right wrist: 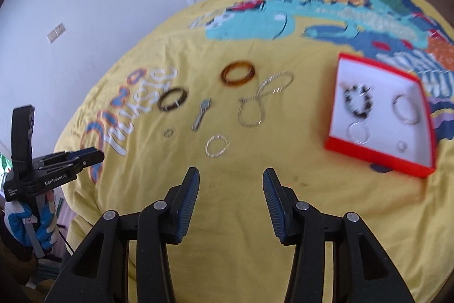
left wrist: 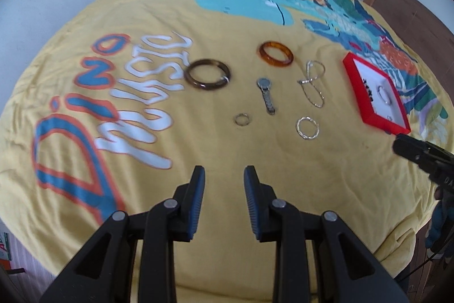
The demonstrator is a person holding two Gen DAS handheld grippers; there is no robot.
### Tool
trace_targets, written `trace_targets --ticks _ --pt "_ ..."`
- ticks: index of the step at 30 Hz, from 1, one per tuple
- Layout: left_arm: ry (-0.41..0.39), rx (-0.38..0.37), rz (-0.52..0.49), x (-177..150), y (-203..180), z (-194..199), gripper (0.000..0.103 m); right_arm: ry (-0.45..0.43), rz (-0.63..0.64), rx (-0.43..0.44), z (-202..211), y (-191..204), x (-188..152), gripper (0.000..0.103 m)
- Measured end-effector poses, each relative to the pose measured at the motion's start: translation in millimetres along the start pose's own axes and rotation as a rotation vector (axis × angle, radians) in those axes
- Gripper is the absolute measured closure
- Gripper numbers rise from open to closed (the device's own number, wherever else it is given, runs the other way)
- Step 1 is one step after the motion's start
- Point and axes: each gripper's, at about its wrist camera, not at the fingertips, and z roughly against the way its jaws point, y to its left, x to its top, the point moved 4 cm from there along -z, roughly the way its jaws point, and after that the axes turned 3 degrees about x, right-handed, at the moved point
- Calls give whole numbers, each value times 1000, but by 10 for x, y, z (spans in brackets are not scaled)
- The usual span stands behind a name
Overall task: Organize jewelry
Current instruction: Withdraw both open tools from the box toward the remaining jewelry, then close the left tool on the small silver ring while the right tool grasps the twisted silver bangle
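Yellow printed bedspread [left wrist: 227, 146] before white wardrobes carries the loose jewelry. Left wrist view: left gripper [left wrist: 224, 175], jaws parted and empty, faces a dark bangle [left wrist: 207, 73], amber bangle [left wrist: 275, 53], watch [left wrist: 266, 94] and chain [left wrist: 312, 84]; the red box [left wrist: 374, 93] lies toward the right edge. Right wrist view: right gripper [right wrist: 230, 178], wide open and empty, alone reveals a beaded bracelet [right wrist: 357, 101] inside the box.

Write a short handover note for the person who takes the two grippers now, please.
Left gripper: open, holding nothing, above the yellow bedspread.
Right gripper: open, holding nothing.
Done: red box holds a dark beaded bracelet, two silver hoops and a small ring.
Left: amber bangle, dark brown bangle, watch, silver chain, twisted silver hoop, small ring.
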Motion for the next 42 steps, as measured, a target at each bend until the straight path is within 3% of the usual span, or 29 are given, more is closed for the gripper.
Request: trace_targets --ticks 13,21,31,34,36,42 --pt "99 -50 -41 259 -230 -824 76 133 51 64 -934 98 143 56" --pt "122 -45 -51 401 -255 -1132 76 183 83 49 -1345 115 175 52" --pt "89 -25 -63 450 -279 -1247 77 179 123 18 -1580 171 290 50" --pt "75 -12 -78 430 -293 -1235 80 171 123 7 -1597 163 284 61" --pt "71 -8 -78 430 -299 -1229 84 166 105 23 -1586 134 290 61" --pt "61 -6 -85 420 -310 -1158 84 151 103 27 -1502 137 284 61"
